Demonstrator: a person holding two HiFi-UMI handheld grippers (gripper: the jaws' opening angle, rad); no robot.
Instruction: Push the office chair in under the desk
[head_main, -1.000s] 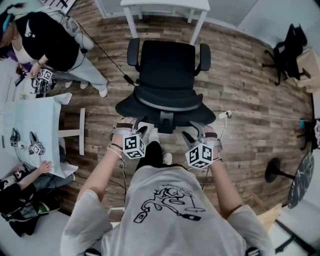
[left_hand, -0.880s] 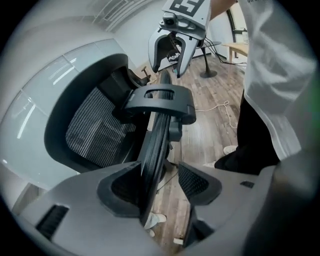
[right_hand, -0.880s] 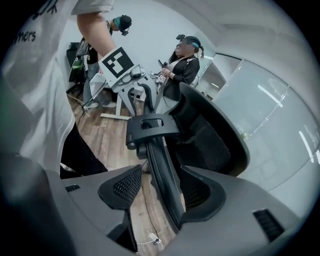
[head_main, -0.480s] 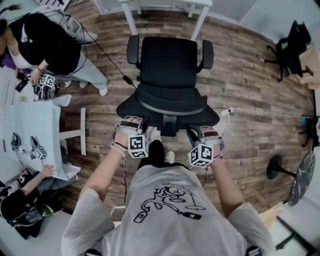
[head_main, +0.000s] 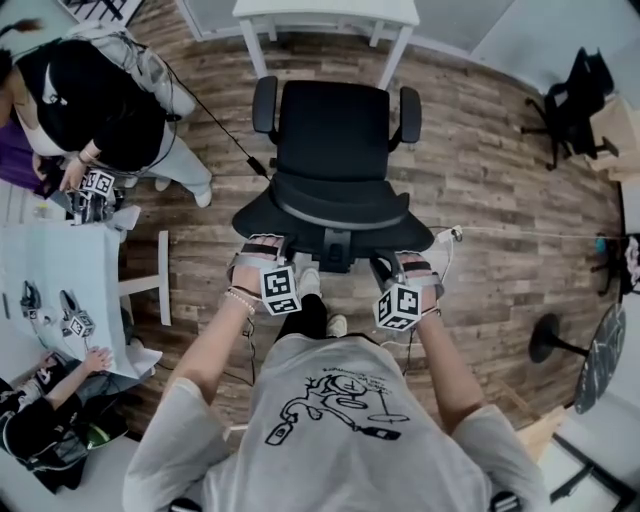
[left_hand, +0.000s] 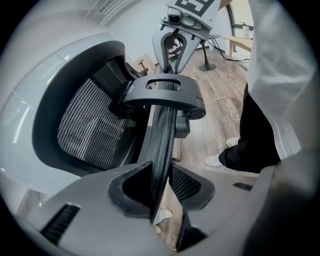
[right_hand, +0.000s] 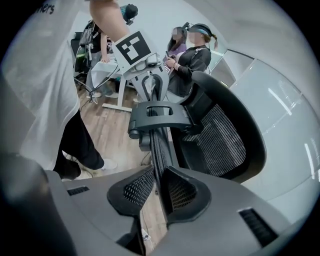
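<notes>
Left gripper (head_main: 262, 248) and right gripper (head_main: 396, 266) clamp the office chair (head_main: 335, 140) by its backrest; push evenly toward the top-centre desk (head_main: 325, 12)

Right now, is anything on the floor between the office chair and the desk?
Nothing visible does: only bare floor lies between the office chair and the desk. A black cable ends beside the chair, not across its path.

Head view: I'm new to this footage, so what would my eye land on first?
A black chair fills the centre, its seat toward a white desk at the top edge. The left hand-held gripper and right hand-held gripper each clamp the rim of its back. A person in black stands at upper left.
</notes>
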